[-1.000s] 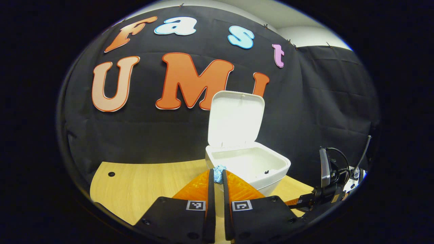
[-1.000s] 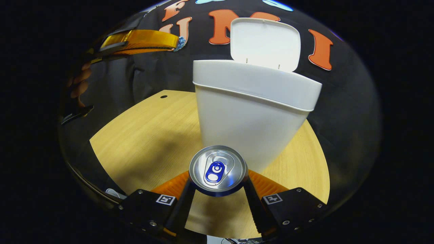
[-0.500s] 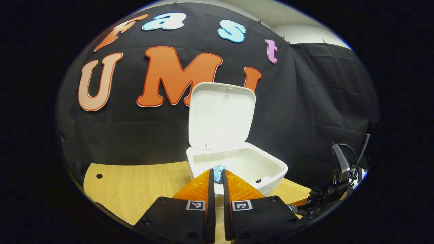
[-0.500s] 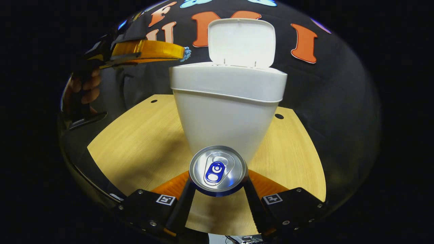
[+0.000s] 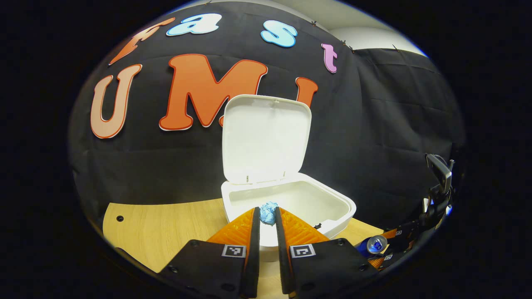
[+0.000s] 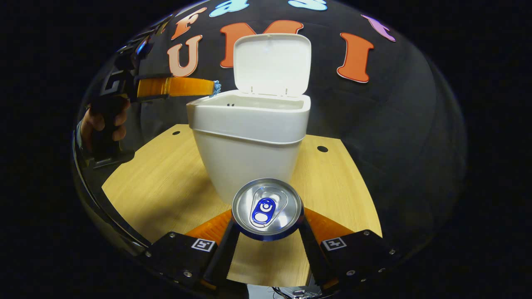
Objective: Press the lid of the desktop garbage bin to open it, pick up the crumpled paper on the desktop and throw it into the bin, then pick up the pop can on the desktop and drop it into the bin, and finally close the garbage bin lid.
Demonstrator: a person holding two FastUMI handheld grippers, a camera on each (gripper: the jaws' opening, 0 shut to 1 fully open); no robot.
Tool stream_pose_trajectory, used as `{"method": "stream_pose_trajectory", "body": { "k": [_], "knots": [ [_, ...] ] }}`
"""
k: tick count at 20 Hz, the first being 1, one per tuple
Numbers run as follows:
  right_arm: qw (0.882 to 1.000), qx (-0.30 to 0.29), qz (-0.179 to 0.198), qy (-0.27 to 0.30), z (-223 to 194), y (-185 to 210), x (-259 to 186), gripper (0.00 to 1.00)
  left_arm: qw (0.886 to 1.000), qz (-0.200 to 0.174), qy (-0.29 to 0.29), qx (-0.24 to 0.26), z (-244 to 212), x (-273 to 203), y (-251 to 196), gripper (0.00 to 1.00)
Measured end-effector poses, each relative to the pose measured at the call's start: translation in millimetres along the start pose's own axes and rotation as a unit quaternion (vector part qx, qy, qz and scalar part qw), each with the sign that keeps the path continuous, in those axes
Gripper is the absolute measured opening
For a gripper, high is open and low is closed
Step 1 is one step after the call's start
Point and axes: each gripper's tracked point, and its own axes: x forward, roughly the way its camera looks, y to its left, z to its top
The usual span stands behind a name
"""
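The white bin (image 5: 332, 207) stands on the wooden table with its lid (image 5: 266, 139) swung upright. My left gripper (image 5: 266, 211) is shut on the blue crumpled paper (image 5: 268, 214), which sits between its fingertips just over the bin's near rim. In the right gripper view the left gripper (image 6: 213, 87) reaches in from the left with the paper (image 6: 216, 86) at the bin's (image 6: 249, 137) left rim. My right gripper (image 6: 267, 221) is shut on the pop can (image 6: 267, 207), upright and low in front of the bin. The can (image 5: 376, 243) also appears at the lower right of the left gripper view.
The round wooden table (image 6: 158, 174) has small holes near its far edge, and bare wood lies on both sides of the bin. A hand (image 6: 102, 122) holds the left gripper's handle at the left. Black cloth closes off the space behind the bin.
The left gripper has carried the paper forward to the bin's rim, and its fingers stand slightly wider apart. The right gripper with the can has risen and drawn back from the bin.
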Motion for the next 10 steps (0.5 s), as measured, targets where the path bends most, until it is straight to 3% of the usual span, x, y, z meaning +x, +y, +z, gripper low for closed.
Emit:
{"method": "stream_pose_trajectory", "body": {
  "k": [2,4,5,7,10],
  "knots": [
    [1.0,0.0,-0.013,-0.003,9.0,-8.4,-8.1,0.78,1.0,-0.004,0.003,0.003,-2.2,0.7,-2.2,0.25],
    [1.0,-0.001,-0.026,-0.013,21.8,-17.7,-15.9,0.78,1.0,-0.004,0.004,0.009,-2.8,-0.5,-3.3,0.31],
    [0.999,-0.002,-0.032,-0.017,28.3,-24.4,-20.9,0.74,1.0,-0.005,0.002,0.012,-2.1,-0.6,-3.7,0.39],
    [0.999,0.005,-0.037,-0.025,41.0,-31.7,-29.8,0.78,1.0,-0.003,-0.001,0.016,-0.4,-3.7,-2.8,0.44],
    [0.998,0.005,-0.047,-0.041,64.4,-39.3,-39.5,0.78,1.0,-0.003,-0.002,0.016,-0.9,-8.1,-2.8,0.75]
  ]
}}
